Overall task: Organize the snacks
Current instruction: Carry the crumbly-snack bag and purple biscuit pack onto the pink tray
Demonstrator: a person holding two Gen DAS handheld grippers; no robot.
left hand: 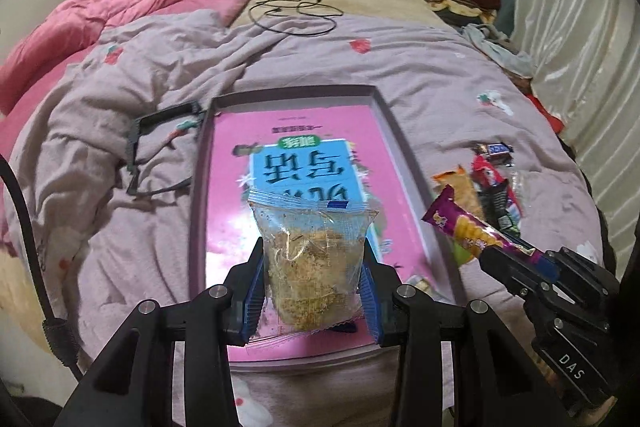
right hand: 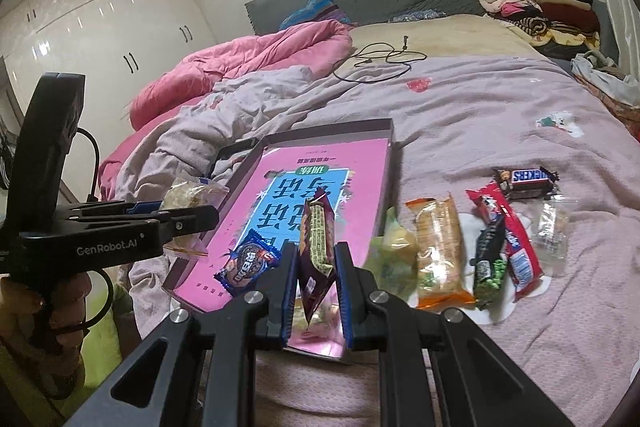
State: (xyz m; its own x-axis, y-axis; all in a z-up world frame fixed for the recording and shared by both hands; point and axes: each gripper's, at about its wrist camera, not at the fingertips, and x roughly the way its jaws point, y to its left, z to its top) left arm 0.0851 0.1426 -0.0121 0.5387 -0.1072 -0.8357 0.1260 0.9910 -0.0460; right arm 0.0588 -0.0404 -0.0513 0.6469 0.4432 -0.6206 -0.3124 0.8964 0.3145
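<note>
My left claw point(left hand: 312, 267) grips a clear snack bag point(left hand: 312, 247), my right claw point(right hand: 316, 267) a purple wafer pack point(right hand: 316, 239), above the pink tray point(right hand: 384, 163); one cookie pack point(right hand: 246, 265) placed, six snacks point(right hand: 480, 247) left on the bed point(right hand: 500, 99).

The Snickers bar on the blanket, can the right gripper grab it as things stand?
Probably not yet: the right gripper is shut on a purple snack packet. The Snickers bar lies uncovered at the far end of the snack row, so its approach looks free.
</note>
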